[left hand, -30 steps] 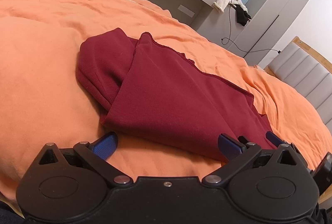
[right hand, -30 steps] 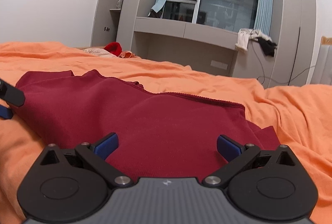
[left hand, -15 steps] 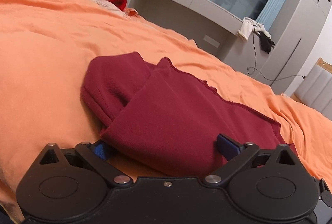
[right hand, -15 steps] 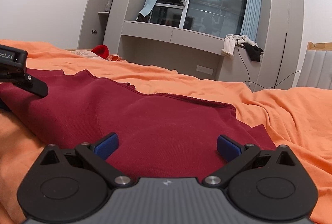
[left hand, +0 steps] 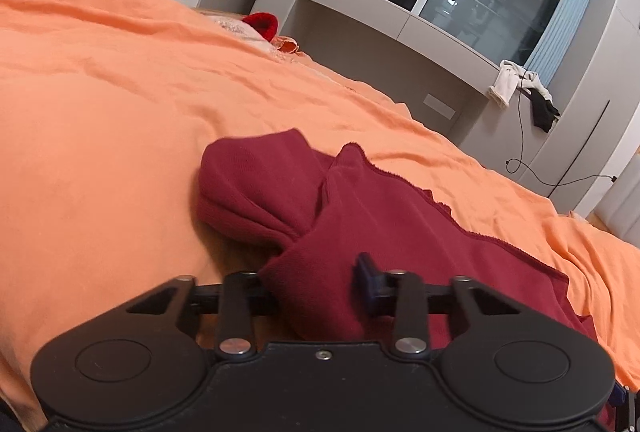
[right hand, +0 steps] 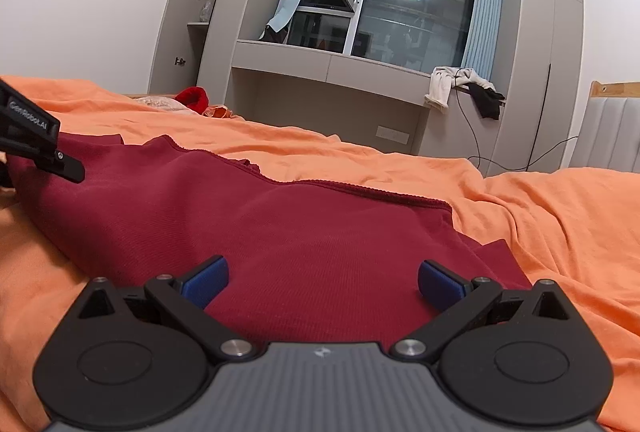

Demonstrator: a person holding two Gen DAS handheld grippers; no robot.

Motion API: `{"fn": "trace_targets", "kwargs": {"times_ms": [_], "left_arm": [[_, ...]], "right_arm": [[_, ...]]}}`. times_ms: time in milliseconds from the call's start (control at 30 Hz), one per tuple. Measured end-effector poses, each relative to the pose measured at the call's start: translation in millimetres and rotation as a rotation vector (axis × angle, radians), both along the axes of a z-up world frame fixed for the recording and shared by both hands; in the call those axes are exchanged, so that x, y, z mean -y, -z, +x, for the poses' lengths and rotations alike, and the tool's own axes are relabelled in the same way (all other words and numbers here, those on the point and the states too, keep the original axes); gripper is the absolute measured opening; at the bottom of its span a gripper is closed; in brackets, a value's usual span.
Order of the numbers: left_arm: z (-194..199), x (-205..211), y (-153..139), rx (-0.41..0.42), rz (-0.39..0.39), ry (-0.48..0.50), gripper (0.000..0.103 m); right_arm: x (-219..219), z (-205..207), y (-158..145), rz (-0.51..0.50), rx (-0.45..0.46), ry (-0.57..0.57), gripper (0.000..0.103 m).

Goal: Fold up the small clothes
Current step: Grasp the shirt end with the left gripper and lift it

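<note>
white lettering "genrobot.ai" stands on the black housing of the left gripper [right hand: 64, 162], which enters the right wrist view from the 9 o'clock edge. a small pale logo mark sits on the grey ribbed body of the right gripper [right hand: 322, 278] toward 6 o'clock; its form cannot be read.

The left gripper [left hand: 316, 288] has just been closing its jaws, from wide apart to pinching the near corner of the red garment [left hand: 384, 216]. That corner now bunches up between the pads, lifted off the orange sheet [left hand: 120, 136].
</note>
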State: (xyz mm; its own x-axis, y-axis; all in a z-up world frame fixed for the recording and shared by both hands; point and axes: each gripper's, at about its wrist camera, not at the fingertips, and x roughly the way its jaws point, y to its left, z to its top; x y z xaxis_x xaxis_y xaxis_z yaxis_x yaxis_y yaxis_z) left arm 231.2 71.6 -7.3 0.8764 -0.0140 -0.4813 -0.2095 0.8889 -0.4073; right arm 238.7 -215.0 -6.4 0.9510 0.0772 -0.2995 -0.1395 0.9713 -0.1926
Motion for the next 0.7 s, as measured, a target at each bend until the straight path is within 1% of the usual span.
{"fn": "trace_targets", "kwargs": {"times_ms": [33, 67, 167, 267, 400, 533, 633, 700], "left_arm": [[0.8, 0.7, -3.0, 0.006, 0.015, 0.006, 0.025], [1.7, 2.1, -6.3, 0.014, 0.033, 0.015, 0.022], [3.1, 10.4, -17.9, 0.051, 0.089, 0.047, 0.018], [7.0, 23.3, -33.3, 0.094, 0.152, 0.096, 0.017], [17.8, 46.3, -58.9, 0.145, 0.233, 0.185, 0.016], [31.2, 81.3, -85.9, 0.187, 0.322, 0.289, 0.016], [36.2, 112.1, -101.1, 0.225, 0.375, 0.373, 0.016], [36.4, 135.0, -106.7, 0.250, 0.410, 0.427, 0.016]], "right_arm": [[0.6, 0.7, -0.7, 0.005, -0.007, -0.003, 0.103], [1.4, 1.1, -1.2, 0.009, -0.012, -0.006, 0.103], [3.6, 1.3, -2.8, 0.014, -0.024, -0.010, 0.103], [3.9, -0.7, -5.0, -0.015, -0.023, -0.029, 0.103], [8.5, -6.1, -17.0, -0.101, 0.005, -0.100, 0.103], [32.7, -10.1, -37.1, -0.060, 0.045, -0.094, 0.103], [62.3, -10.4, -52.5, -0.063, 0.131, 0.034, 0.103], [87.0, -6.1, -61.3, -0.060, 0.163, 0.122, 0.103]]}}
